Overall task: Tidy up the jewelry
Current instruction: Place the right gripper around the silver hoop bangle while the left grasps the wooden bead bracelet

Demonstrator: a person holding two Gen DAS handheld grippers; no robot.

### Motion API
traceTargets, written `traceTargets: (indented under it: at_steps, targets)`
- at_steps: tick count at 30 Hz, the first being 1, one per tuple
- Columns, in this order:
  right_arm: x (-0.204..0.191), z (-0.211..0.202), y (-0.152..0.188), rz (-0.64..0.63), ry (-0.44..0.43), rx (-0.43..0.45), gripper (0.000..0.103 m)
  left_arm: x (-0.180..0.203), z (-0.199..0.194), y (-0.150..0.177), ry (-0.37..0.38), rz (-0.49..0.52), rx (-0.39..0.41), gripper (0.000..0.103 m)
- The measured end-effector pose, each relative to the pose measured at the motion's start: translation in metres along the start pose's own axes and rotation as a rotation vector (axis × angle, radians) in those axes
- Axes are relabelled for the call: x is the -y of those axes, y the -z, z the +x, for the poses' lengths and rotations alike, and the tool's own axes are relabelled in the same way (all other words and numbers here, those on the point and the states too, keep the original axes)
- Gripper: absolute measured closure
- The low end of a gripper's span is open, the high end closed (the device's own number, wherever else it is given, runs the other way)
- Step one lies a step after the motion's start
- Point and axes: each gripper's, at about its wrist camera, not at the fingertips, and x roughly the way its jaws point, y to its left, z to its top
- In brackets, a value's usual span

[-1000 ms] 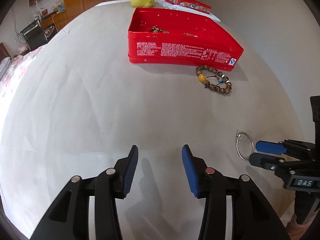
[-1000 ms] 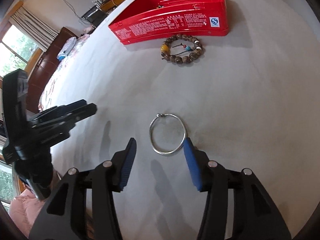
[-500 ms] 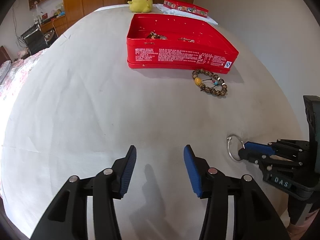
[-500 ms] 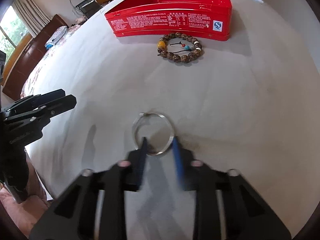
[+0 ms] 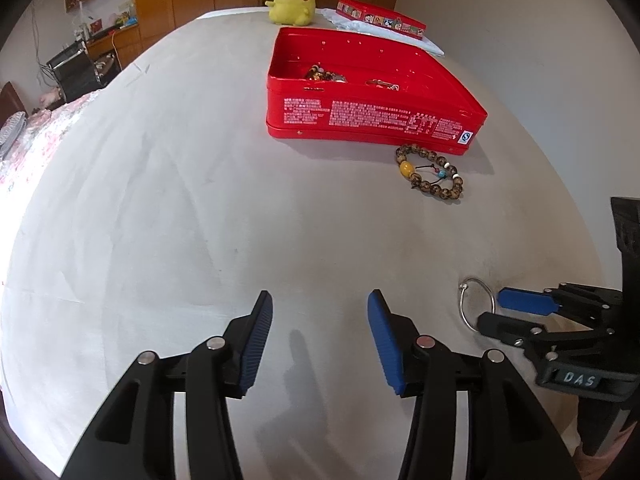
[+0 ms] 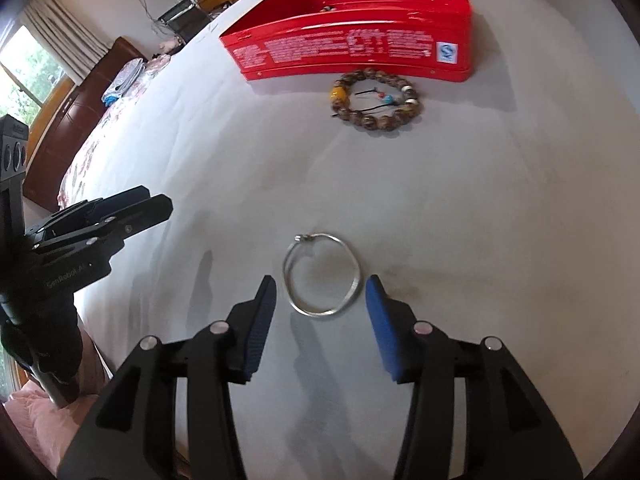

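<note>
So the right gripper (image 6: 320, 300) is spread wide, its two blue pads on either side of the silver bangle (image 6: 322, 274), which lies flat on the white sheet (image 6: 480, 200). The bangle's near half sits between the fingertips, but neither pad is touching it as far as I can see, so it's got hold of nothing. From the left camera you can see the same thing side-on: the bangle (image 5: 476, 304) right at the tips of the right gripper (image 5: 490, 308), one blue pad above, one black finger below.

The left gripper (image 5: 320, 320) is wide open too and holding nothing, just hovering over bare sheet off to the left of the bangle.

Further back there's a beaded bracelet (image 6: 376, 100) with one yellow bead, lying just in front of the red tin (image 6: 352, 46), close to it but not in it. The tin (image 5: 376, 116) is open, and a couple of jewelry pieces (image 5: 326, 75) are already inside near the back wall. Behind it sit a yellow plush toy (image 5: 292, 2) and a second, smaller red box (image 5: 380, 18).
</note>
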Motion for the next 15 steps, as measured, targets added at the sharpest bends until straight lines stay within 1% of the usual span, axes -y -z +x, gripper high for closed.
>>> traceTargets:
  at_steps: [1,3,4,5,6,10,15]
  targets:
    - [-0.003,0.003,-0.001,-0.004,0.004,-0.006,0.052,0.0,0.001,0.0,0.004,0.0,-0.003,0.053]
    - [-0.01,0.01,-0.003,-0.027,0.038,-0.014,0.051,0.0,0.002,0.0,0.005,-0.003,-0.006,0.053]
    - [-0.013,0.012,-0.004,-0.036,0.051,-0.011,0.053,-0.001,0.002,0.0,0.004,-0.006,-0.007,0.053]
    - [-0.016,0.013,-0.004,-0.052,0.072,-0.008,0.058,-0.001,0.002,0.0,0.003,-0.007,-0.007,0.053]
    - [-0.019,0.013,-0.004,-0.068,0.092,-0.004,0.058,-0.002,0.003,0.0,0.004,-0.006,-0.008,0.053]
    - [-0.018,0.012,-0.003,-0.075,0.093,0.005,0.059,-0.001,0.004,0.0,0.006,-0.002,-0.008,0.053]
    - [-0.009,-0.001,-0.002,-0.043,0.068,0.031,0.059,0.005,0.009,-0.004,0.007,0.01,-0.02,0.053]
